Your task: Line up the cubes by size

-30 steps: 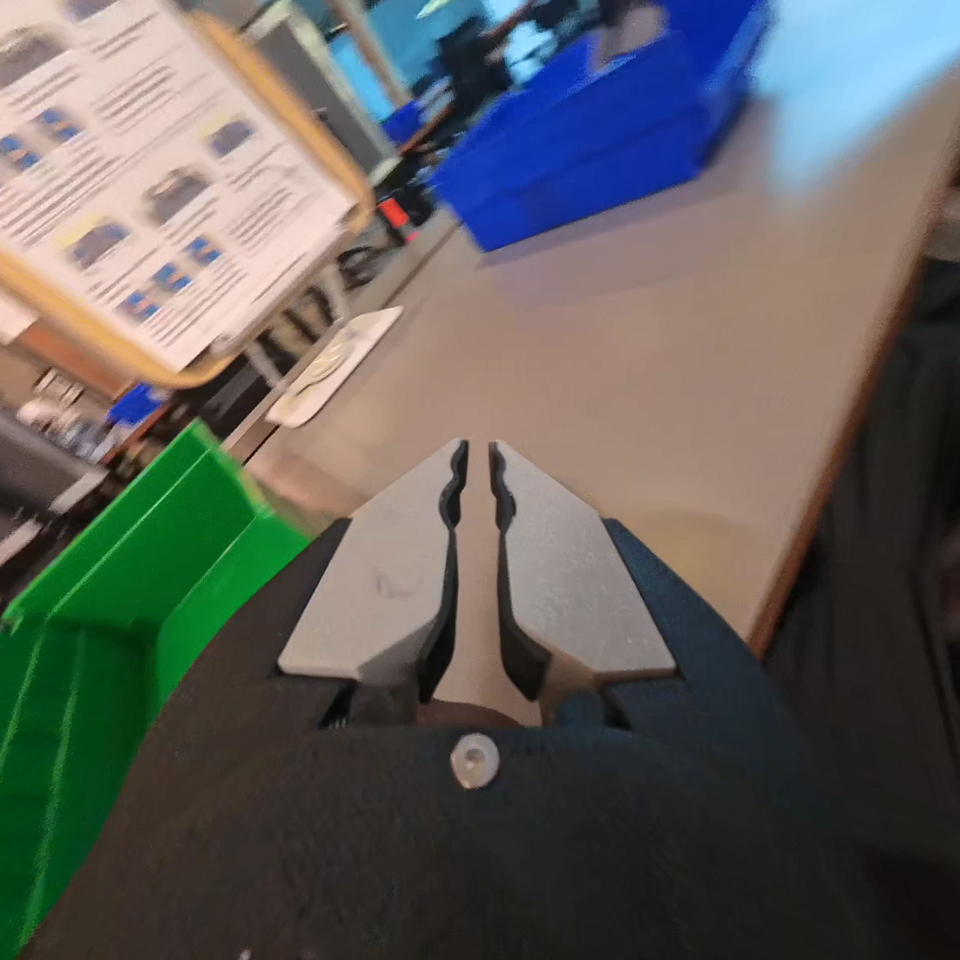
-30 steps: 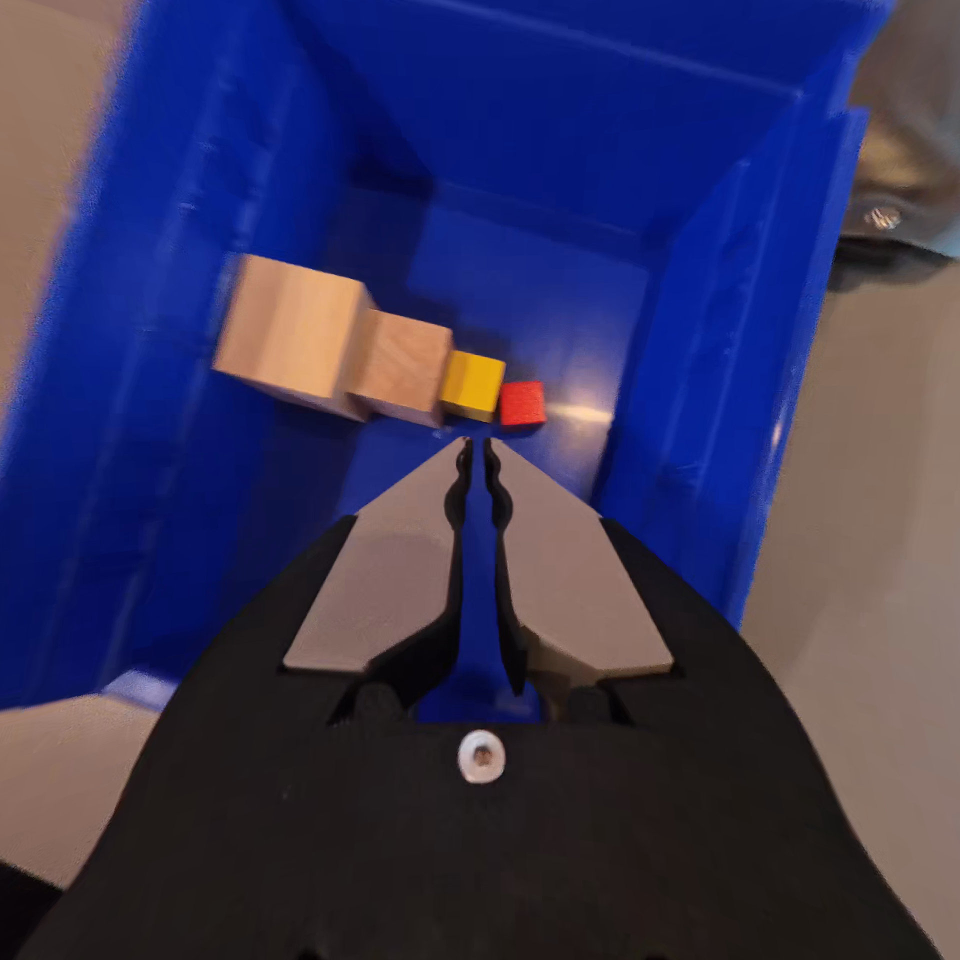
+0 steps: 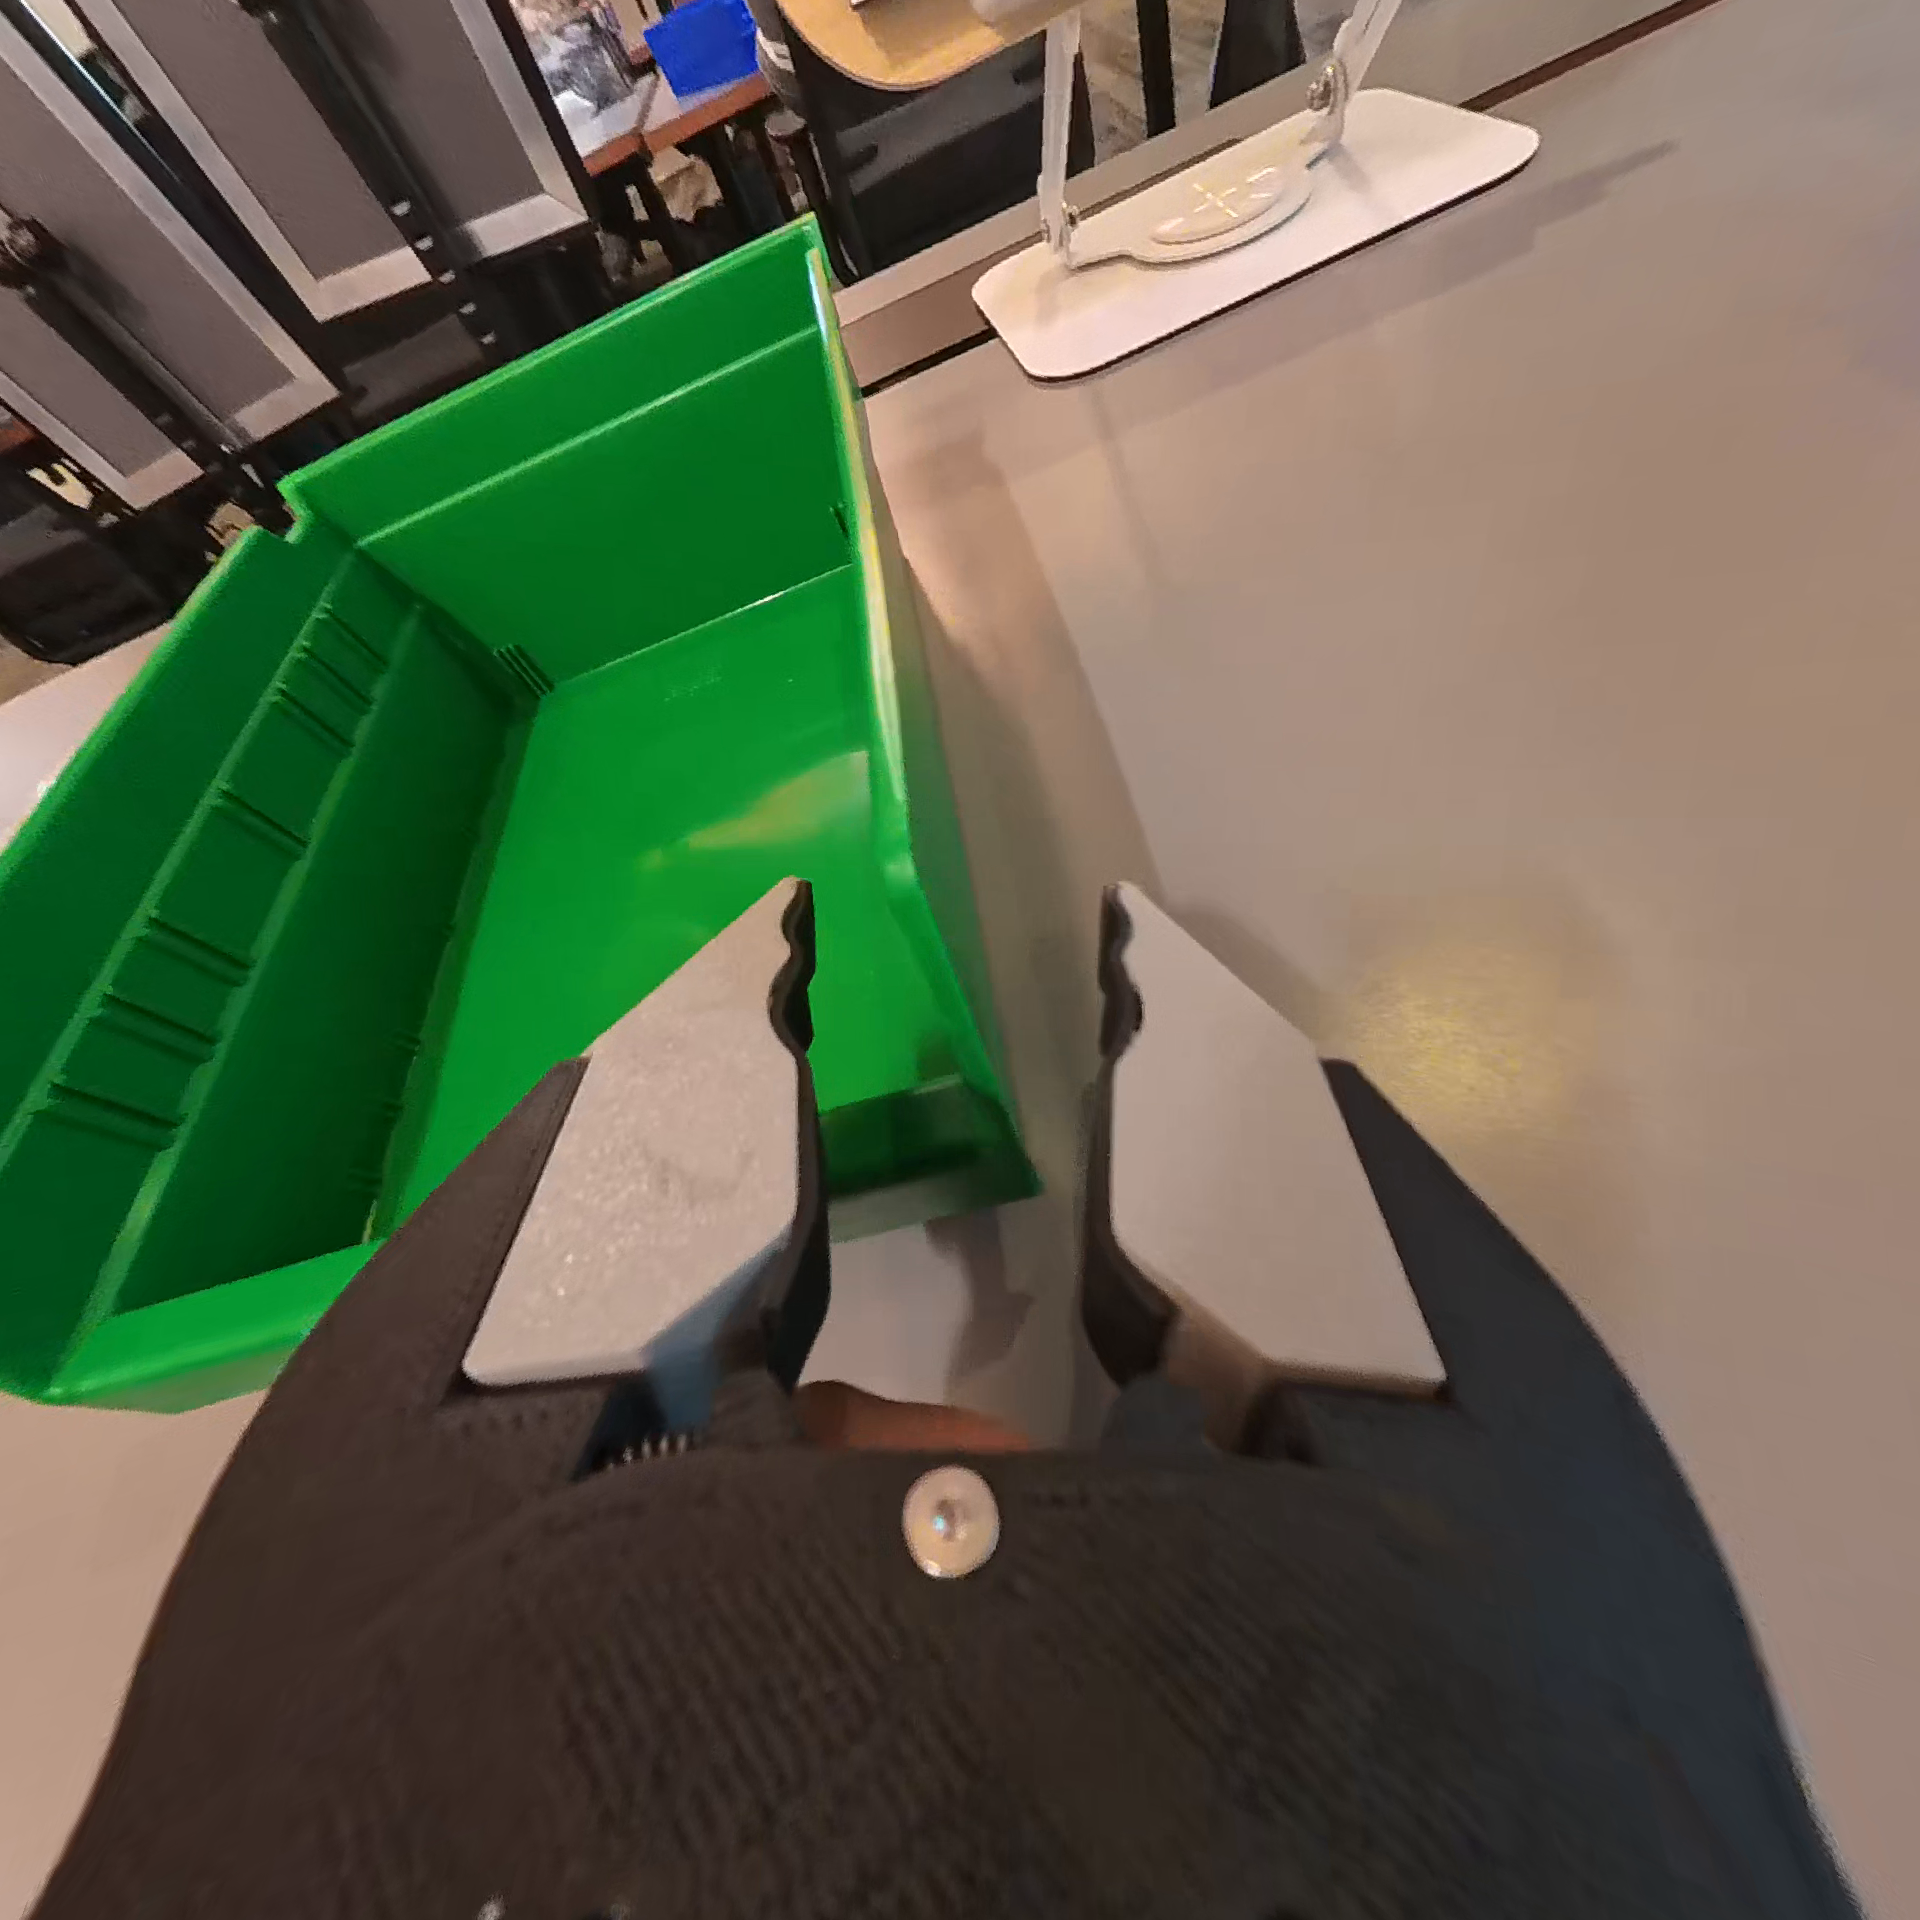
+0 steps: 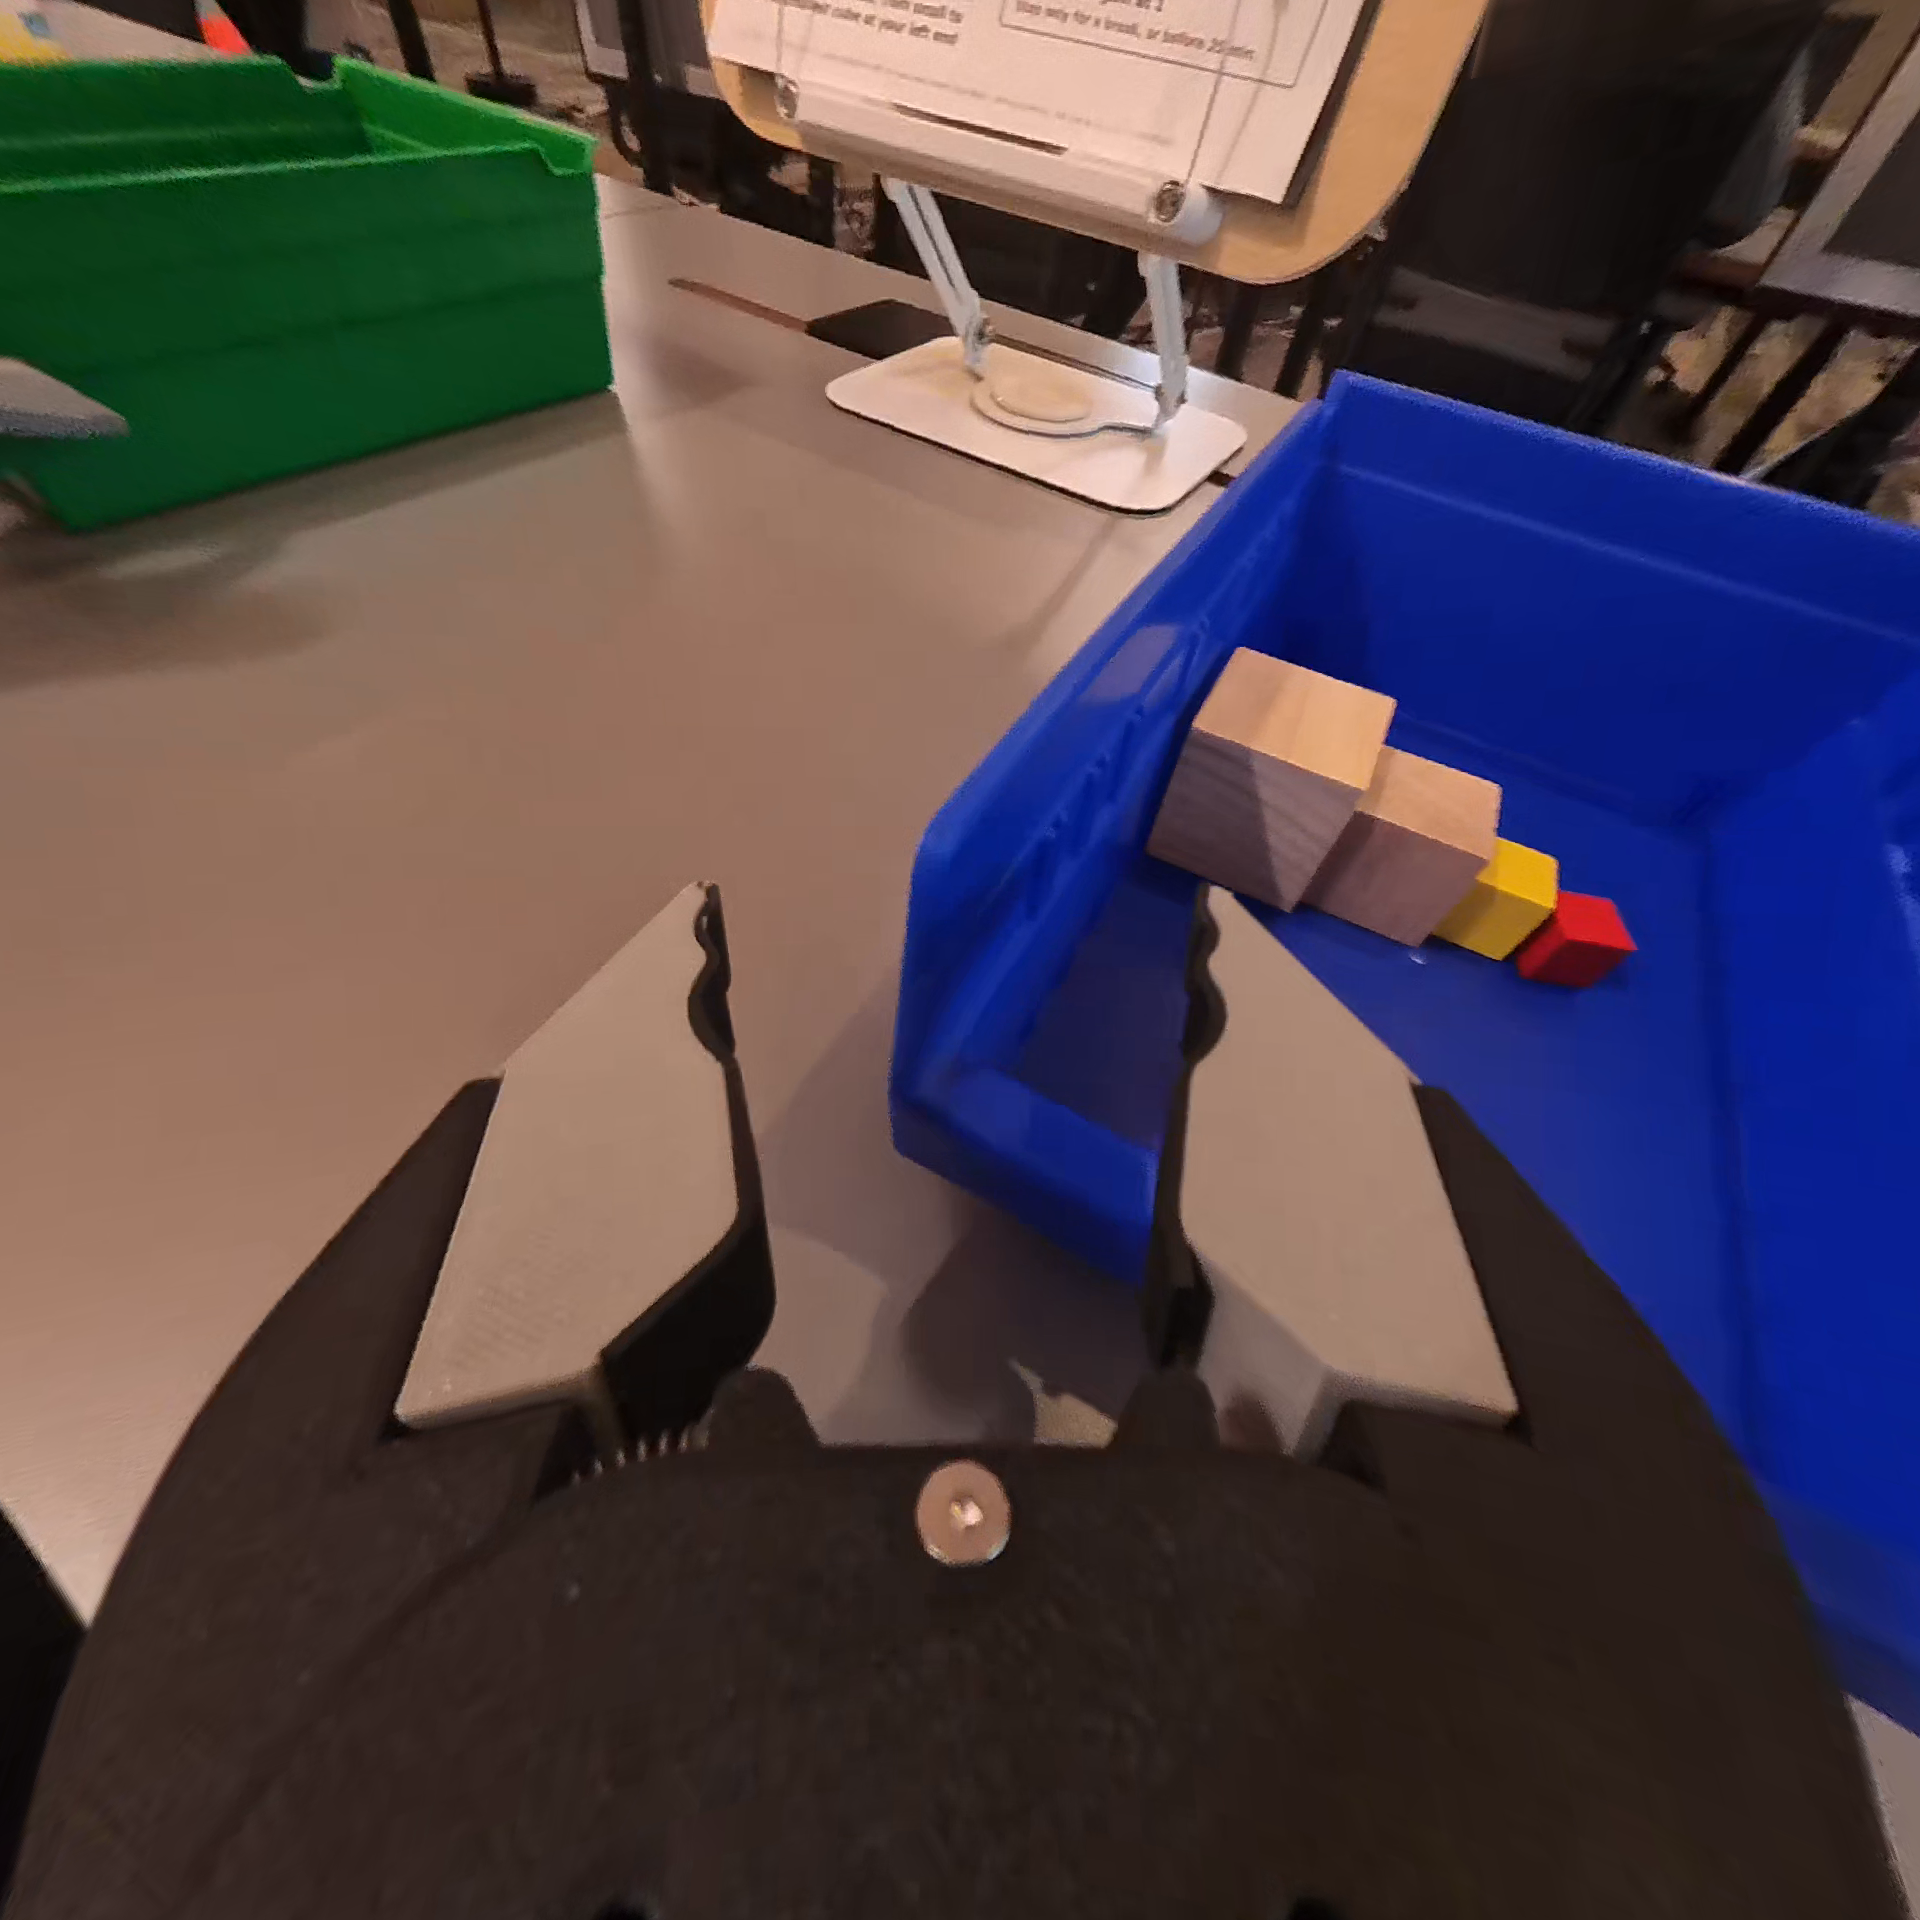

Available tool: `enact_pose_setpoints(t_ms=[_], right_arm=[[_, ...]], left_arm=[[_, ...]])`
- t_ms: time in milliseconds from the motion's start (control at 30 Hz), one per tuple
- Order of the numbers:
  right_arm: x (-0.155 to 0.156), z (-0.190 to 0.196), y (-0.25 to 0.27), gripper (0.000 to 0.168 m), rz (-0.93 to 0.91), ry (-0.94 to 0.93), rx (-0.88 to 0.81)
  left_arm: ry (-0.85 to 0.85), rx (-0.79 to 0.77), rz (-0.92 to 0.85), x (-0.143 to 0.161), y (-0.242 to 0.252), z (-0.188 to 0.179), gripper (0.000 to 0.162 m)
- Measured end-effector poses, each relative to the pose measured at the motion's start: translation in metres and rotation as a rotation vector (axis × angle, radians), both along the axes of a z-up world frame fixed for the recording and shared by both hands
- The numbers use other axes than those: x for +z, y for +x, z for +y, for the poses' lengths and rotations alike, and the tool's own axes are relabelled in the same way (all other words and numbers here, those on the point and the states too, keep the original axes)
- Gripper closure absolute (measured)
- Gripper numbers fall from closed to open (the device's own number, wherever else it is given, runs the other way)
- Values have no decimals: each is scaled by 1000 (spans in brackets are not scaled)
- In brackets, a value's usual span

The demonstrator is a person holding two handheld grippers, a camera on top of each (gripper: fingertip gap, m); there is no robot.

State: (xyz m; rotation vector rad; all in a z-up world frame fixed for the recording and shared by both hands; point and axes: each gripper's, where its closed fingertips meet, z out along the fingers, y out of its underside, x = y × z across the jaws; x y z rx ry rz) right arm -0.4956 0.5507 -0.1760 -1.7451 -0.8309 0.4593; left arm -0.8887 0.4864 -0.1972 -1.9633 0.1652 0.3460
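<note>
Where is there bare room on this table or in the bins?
Free: the table between the green bin and blue bin, and the green bin's floor. Crowded: the blue bin's left side, where four cubes sit in a row. Both tongs hold nothing.

Grey tabletop (image 3: pixel 1455 623); dark metal shelving (image 3: pixel 343 208) behind; warm indoor light.

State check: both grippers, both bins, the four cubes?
left gripper: open, empty, over the green bin's near corner
right gripper: open, empty, outside the blue bin
green bin: upright, nothing seen inside
blue bin: upright, holds the cubes
cubes: one row, largest to smallest, neighbours apparently touching
</note>
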Motion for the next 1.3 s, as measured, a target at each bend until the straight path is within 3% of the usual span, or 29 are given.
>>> enact_pose_setpoints(t_ms=[200, 467, 533, 567, 667, 733, 1033, 1300], right_arm=[[-16, 3, 12, 82, -29, -97, -26], [-11, 5, -5, 95, -57, -91, -19], [-13, 4, -6, 107, -78, -81, -18], [-16, 2, -8, 124, -91, -89, -4], [-20, 7, -2, 151, -160, -67, -59], [-20, 7, 1, 153, -181, -68, -78], [-18, 0, -18, 155, -249, -45, -86], [-18, -34, -129, 147, -209, -124, 45]], left_arm=[[4, 2, 100, 1, -13, 3, 153], [-14, -14, 40, 0, -13, 0, 158], [-11, -11, 36, 1, -13, -2, 158], [-9, -10, 31, 1, -14, -2, 158], [4, 2, 20, 2, -17, -4, 159], [15, 5, 8, 4, -20, -8, 160], [206, -46, -111, 71, -27, -37, 159], [334, -26, -108, 132, -30, -79, 158]])
